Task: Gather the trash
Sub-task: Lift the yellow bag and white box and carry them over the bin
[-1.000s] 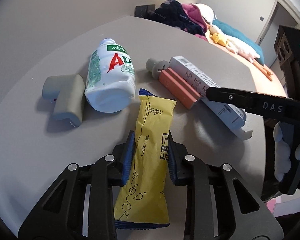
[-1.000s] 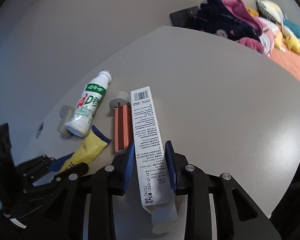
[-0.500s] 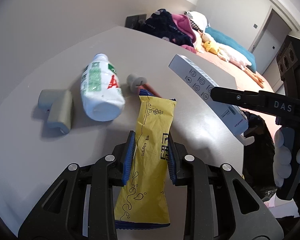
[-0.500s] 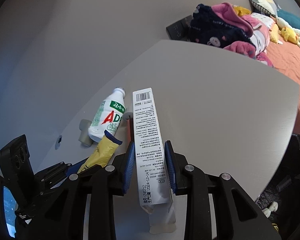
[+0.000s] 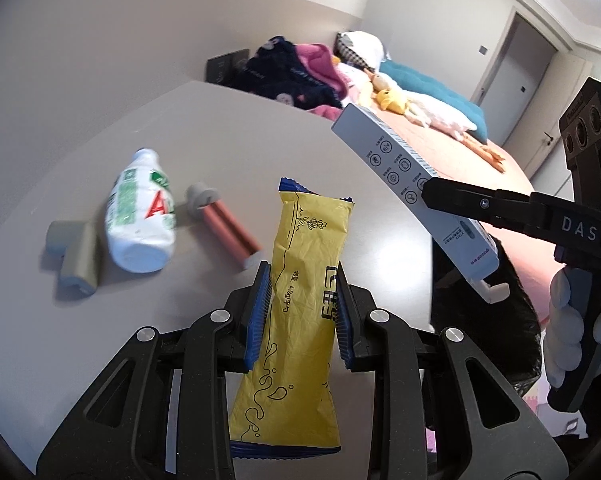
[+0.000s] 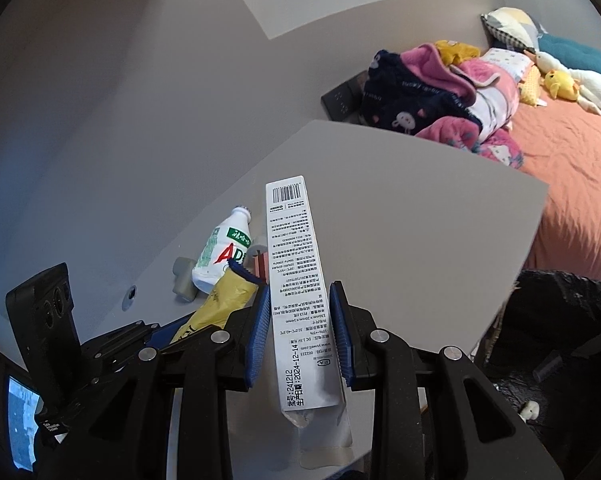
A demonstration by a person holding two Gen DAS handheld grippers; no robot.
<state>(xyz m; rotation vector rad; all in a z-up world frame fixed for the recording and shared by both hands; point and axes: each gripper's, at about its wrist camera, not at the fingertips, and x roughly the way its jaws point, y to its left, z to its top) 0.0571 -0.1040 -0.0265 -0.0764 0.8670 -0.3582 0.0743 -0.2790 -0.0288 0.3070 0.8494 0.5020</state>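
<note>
Both hands have come up off the table since a second ago: the yellow wrapper and the white box were down at tabletop level then, now they hang in the air and the table looks farther off

Left gripper [image 5: 300, 312] is clamped narrow on the yellow snack wrapper [image 5: 304, 280], blue pads squeezing its middle, one end poking forward and the other hanging back toward the camera. Right gripper [image 6: 300, 328] is pinched on the long white carton [image 6: 300, 280], barcode end pointing away, its opened flap end hanging below the jaws. In the left view you can see the carton tilted up over the table's right edge, with a gloved hand [image 5: 568, 332] on the right handle

Further out on the grey table [image 6: 420, 220]: a white drink bottle [image 5: 140, 216] lying on its side, a reddish tube with a grey cap [image 5: 224, 224] just beside it, and a grey L-shaped thing [image 5: 76, 252] to the left of the bottle, right up against it, can't tell if they touch. A black bag [image 6: 560, 320] sits low off the table's right edge, probably the trash bag

So progress-wise I'd say two pieces are picked up but not binned yet, and three things are left on the table. Whether the grey piece counts as trash I can't tell. Bed and a clothes pile sit behind, not part of this
</note>
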